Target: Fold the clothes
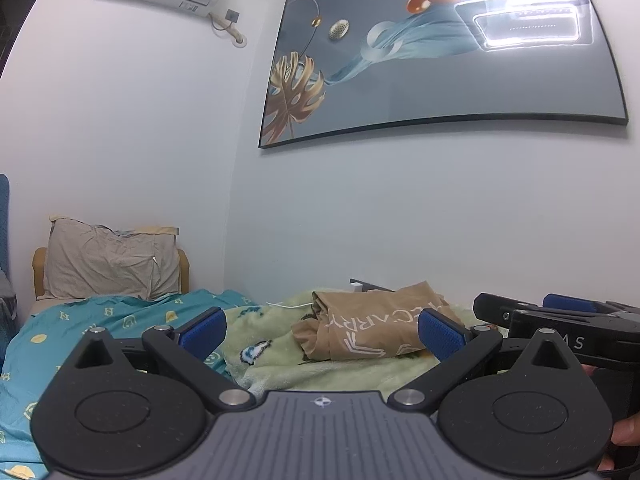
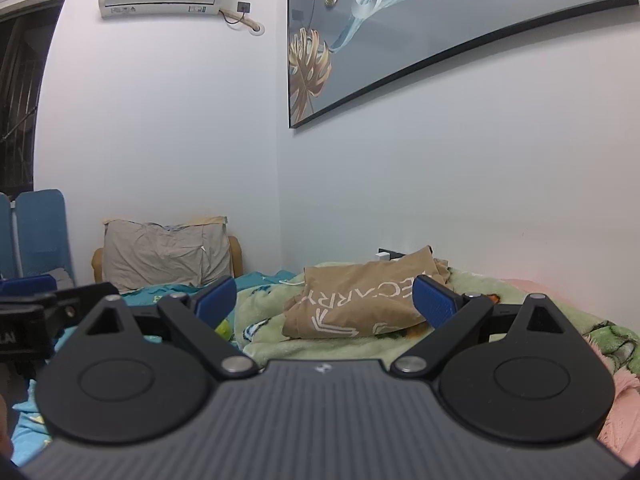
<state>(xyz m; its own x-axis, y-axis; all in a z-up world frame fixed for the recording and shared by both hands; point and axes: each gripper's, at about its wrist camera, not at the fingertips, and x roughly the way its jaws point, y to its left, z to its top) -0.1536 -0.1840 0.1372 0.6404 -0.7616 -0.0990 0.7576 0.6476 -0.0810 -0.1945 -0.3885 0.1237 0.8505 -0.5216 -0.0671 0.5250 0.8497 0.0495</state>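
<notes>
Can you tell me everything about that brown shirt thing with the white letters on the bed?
The brown garment is soft tan cloth, bunched into a loose, wrinkled heap rather than folded flat. White capital letters and angled stripes run across it, seen upside down. It lies on the fuzzy green blanket near the wall. Neither the left gripper nor the right gripper touches it; both are open.

Each gripper, left gripper (image 1: 322, 330) and right gripper (image 2: 325, 302), has matte black linkage arms, round black hubs, silver pivot screws, ribbed blue finger pads (image 1: 202, 330) and a grooved grey base bearing a small crosshair mark.
</notes>
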